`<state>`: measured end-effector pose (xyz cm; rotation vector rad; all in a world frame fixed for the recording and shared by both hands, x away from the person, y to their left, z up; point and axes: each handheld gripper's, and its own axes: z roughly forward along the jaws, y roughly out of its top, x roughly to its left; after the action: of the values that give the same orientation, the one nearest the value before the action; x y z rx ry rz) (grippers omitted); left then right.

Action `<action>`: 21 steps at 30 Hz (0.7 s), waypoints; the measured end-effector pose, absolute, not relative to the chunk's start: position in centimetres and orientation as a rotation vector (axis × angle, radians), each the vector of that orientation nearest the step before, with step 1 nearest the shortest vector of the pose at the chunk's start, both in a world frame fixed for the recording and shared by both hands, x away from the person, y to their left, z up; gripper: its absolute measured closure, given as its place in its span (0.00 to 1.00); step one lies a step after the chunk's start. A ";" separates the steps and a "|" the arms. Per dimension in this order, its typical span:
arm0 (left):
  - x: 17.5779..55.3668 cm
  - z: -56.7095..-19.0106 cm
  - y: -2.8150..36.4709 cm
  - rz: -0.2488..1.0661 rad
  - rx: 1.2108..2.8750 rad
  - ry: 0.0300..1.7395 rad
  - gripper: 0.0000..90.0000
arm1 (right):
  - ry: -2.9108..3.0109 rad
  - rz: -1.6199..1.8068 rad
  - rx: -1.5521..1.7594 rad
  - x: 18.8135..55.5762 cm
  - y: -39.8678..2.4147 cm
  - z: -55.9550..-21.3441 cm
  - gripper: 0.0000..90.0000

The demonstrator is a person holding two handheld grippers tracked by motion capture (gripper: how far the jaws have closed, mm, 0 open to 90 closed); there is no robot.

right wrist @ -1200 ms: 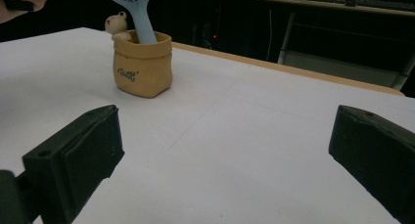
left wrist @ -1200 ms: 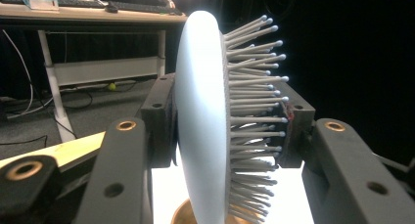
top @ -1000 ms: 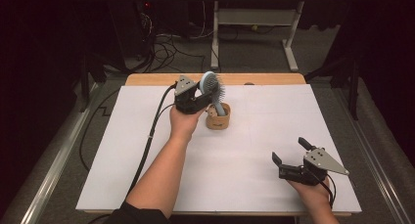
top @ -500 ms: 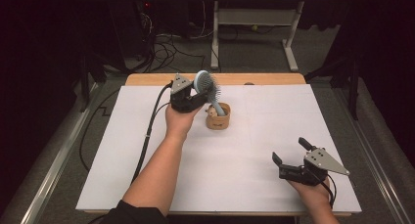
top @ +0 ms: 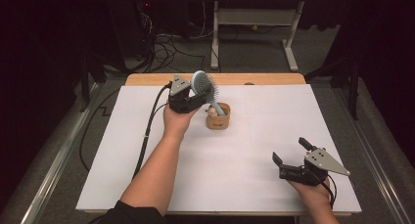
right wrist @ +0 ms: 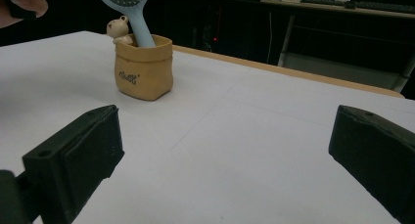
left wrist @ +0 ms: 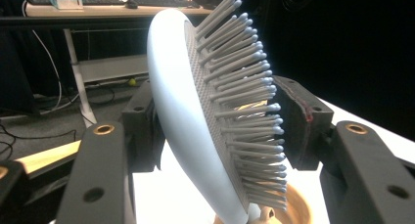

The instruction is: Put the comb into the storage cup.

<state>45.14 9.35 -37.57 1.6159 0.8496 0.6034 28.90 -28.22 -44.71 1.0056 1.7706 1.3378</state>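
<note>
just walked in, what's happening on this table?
A person is putting a light blue hairbrush into a small tan pot near the far middle of the white table. The handle already sits in the pot, with the brush leaning toward the left tool. That tool's jaws have just been opening; the brush head stands between them, with a gap showing on the bristle side, so it looks like a release. The right tool rests open near the table's right front corner, holding nothing.

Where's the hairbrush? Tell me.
In the high view the hairbrush stands handle-down in the tan pot at the table's far middle, its head between the left hand-held gripper's jaws, which have just been opening.
</note>
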 end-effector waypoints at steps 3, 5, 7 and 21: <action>45.1 -37.6 9.6 0.620 1.610 0.855 0.46 | 1.774 1.335 1.001 28.9 -28.2 -44.7 0.00; 45.1 -37.6 9.7 0.632 1.612 0.857 0.45 | 1.774 1.335 1.001 28.9 -28.1 -44.7 0.00; 45.2 -37.5 9.9 0.634 1.614 0.857 0.44 | 1.774 1.335 1.002 28.9 -28.1 -44.7 0.00; 45.2 -37.7 10.8 0.619 1.628 0.867 0.37 | 1.782 1.324 0.999 29.0 -28.0 -44.8 0.00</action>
<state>45.20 10.79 -37.73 1.6282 0.8672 0.6187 28.99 -27.97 -44.81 0.9992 1.7823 1.3243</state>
